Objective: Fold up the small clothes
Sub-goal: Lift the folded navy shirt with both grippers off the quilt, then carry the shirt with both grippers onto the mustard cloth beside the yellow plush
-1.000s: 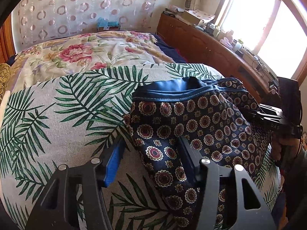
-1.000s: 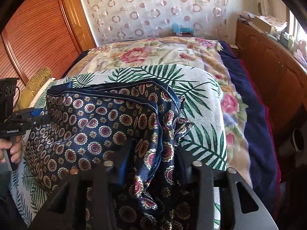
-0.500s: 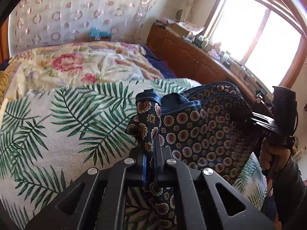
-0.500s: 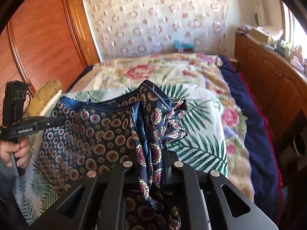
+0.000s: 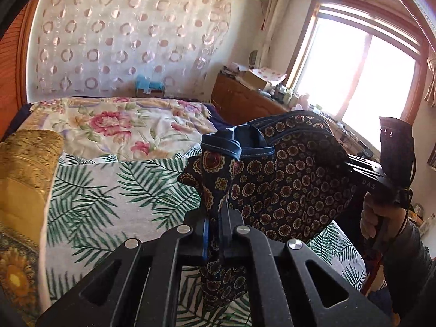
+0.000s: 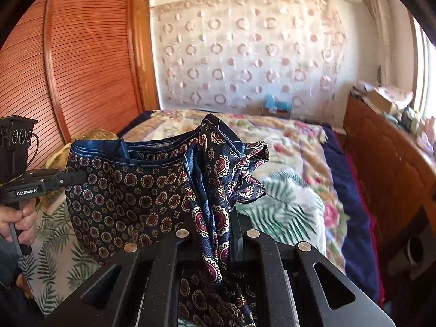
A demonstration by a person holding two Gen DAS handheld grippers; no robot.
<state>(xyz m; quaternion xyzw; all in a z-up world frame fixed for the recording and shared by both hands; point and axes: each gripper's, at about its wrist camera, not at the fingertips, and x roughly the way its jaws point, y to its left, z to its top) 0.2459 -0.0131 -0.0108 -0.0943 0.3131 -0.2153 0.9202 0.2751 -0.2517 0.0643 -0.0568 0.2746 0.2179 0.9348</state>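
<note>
- Two grippers hold one garment between them: the navy patterned shorts (image 5: 288,179) hang stretched from one to the other, lifted clear of the bed (image 5: 114,190).
- My left gripper (image 5: 215,234) has its fingers pressed nearly together, pinching a bunched fold of the shorts near the blue-hemmed waistband (image 5: 231,147). Cloth spills down below the fingers.
- My right gripper (image 6: 215,239) also pinches the shorts; its fingers have just been closing and a thicker wad of fabric sits between them, with a crumpled corner sticking up and to the right.
- In the right wrist view, the left gripper's tip reaches the far-left edge of the shorts, and a hand (image 6: 19,218) grips its handle.
- In the left wrist view, the right gripper's body sits at the far-right edge of the shorts, another hand (image 5: 381,218) on its handle.
- The waistband runs along the top, sagging open between the two pinches; the lower edge curves down in a loose belly above the palm-leaf cloth (image 5: 98,199).
- Below the shorts the palm-leaf cloth lies flat and bare; beyond it is a floral quilt (image 5: 109,125).
- A wooden cabinet (image 6: 387,158) borders the bed on the window side, a slatted wardrobe door (image 6: 68,62) on the other, and a gold cushion (image 5: 24,163) lies at the left edge.
</note>
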